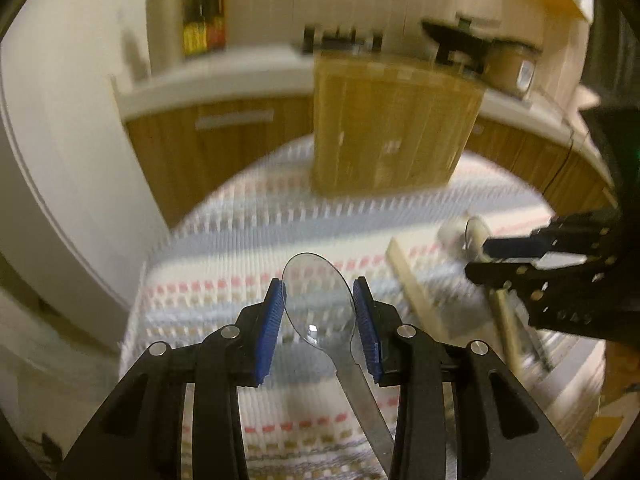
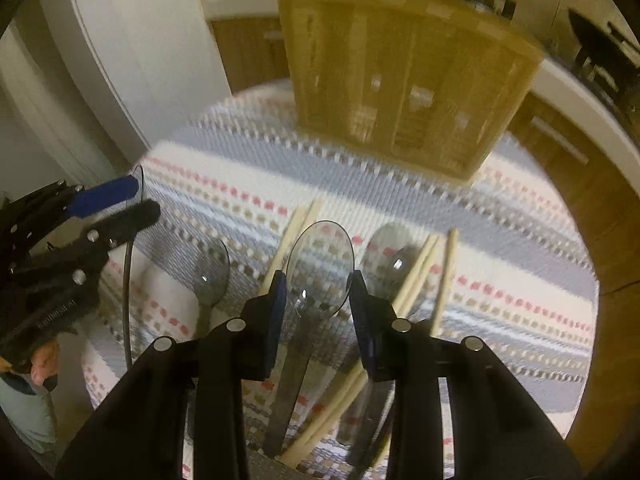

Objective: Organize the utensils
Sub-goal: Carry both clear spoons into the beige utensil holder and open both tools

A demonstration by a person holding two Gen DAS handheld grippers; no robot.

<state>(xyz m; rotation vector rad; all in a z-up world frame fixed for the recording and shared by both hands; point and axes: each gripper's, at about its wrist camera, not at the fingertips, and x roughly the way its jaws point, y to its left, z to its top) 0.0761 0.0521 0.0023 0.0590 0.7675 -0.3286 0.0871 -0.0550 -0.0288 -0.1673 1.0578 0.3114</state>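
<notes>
My left gripper (image 1: 319,304) is shut on a clear plastic spoon (image 1: 318,300), held by its bowl above the striped cloth. It also shows in the right wrist view (image 2: 132,200). My right gripper (image 2: 318,296) is shut on another clear spoon (image 2: 320,268), also held by the bowl; it shows in the left wrist view (image 1: 484,256). Below it on the cloth lie two more clear spoons (image 2: 214,272) (image 2: 390,256) and several wooden chopsticks (image 2: 444,280). A wooden utensil organizer (image 2: 404,84) with several compartments stands at the far side of the table.
The round table wears a striped woven cloth (image 2: 500,264). A white cabinet (image 1: 68,128) stands to the left. A kitchen counter with wooden doors (image 1: 224,128) runs behind, with bottles (image 1: 202,16) on top. Chopsticks (image 1: 416,292) lie at right in the left wrist view.
</notes>
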